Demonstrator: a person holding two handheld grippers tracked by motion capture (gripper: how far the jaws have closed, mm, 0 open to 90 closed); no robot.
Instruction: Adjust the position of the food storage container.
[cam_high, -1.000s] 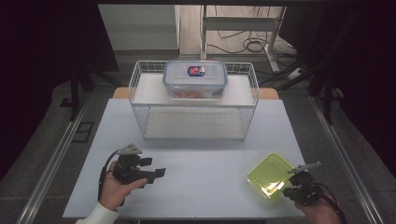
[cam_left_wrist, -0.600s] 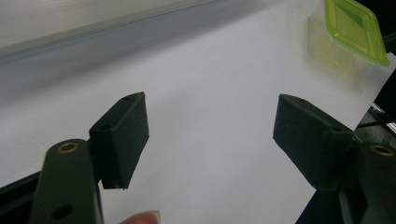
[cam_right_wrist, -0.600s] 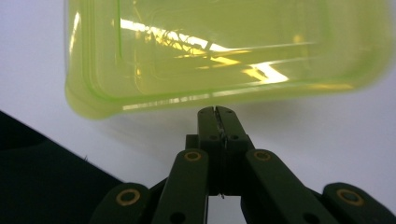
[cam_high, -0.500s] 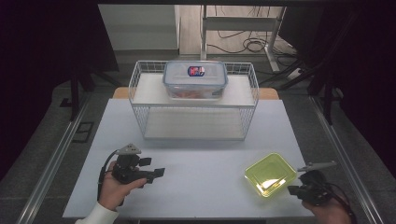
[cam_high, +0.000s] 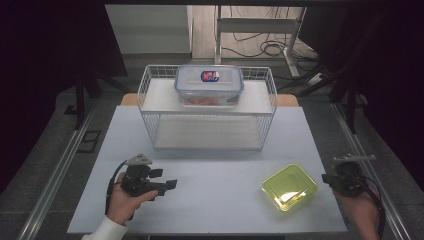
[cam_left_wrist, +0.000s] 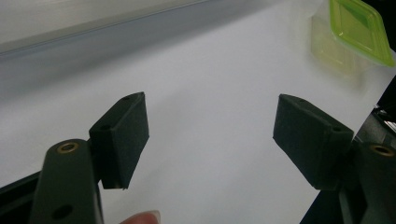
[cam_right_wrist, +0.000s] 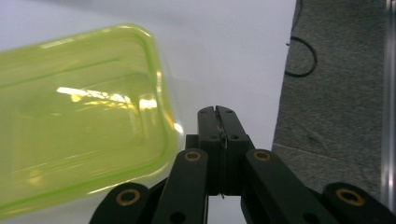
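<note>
A yellow-green clear plastic container lies on the white table at the front right; it also fills the left of the right gripper view as the container and sits far off as the container in the left gripper view. My right gripper hangs just past the table's right edge, apart from the container, its jaws pressed together on nothing. My left gripper rests at the front left, jaws wide apart over bare table.
A white wire basket rack stands at the back middle of the table. On its top shelf sits a clear lidded food box with a blue rim. Grey floor lies beyond the table's right edge.
My right gripper has drawn back to the right, off the container and past the table's edge. The container stays on the table. The left gripper has not moved.
</note>
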